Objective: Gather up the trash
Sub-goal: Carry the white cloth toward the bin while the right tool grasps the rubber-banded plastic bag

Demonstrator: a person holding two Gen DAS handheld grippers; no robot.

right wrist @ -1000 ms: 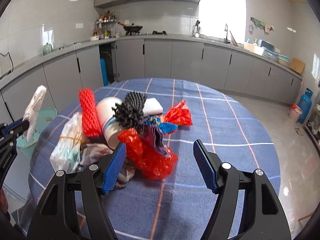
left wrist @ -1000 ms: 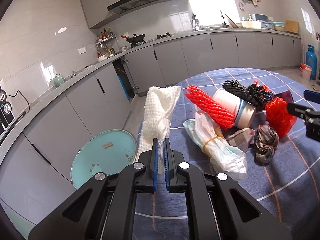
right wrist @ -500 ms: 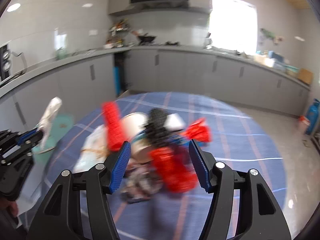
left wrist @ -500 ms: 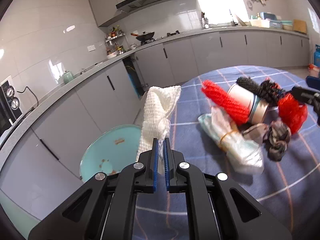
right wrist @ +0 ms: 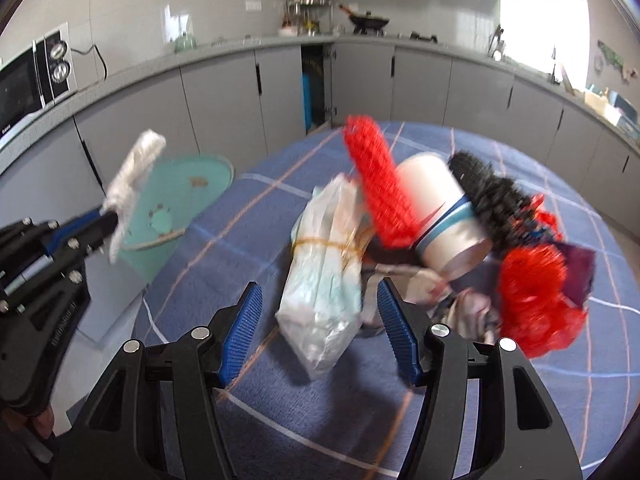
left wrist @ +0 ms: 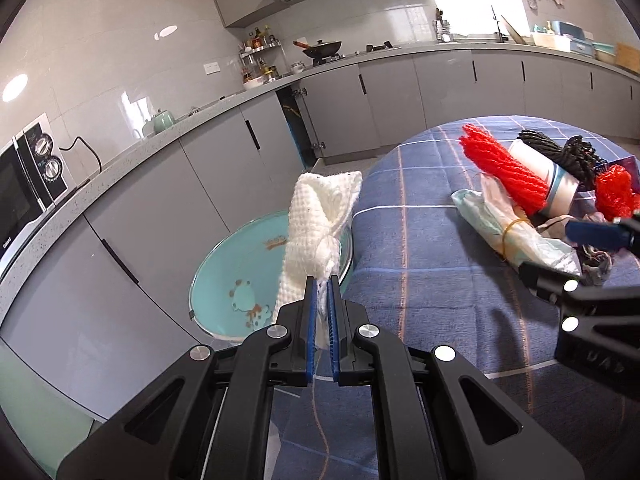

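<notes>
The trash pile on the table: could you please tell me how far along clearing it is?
Early. In hand: the left claw grips a white foam net beside the teal bin. The right claw, narrowing, straddles the banded plastic bundle. Left: cup, red nets.

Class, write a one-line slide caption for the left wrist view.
Left gripper clamps white foam netting above a teal lidded bin beside the blue checked table.

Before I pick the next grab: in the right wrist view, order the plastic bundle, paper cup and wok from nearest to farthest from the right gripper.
1. Plastic bundle, just ahead of the right gripper, between its fingers' lines.
2. Paper cup, behind it, to the right.
3. Wok, on the far counter.
</notes>
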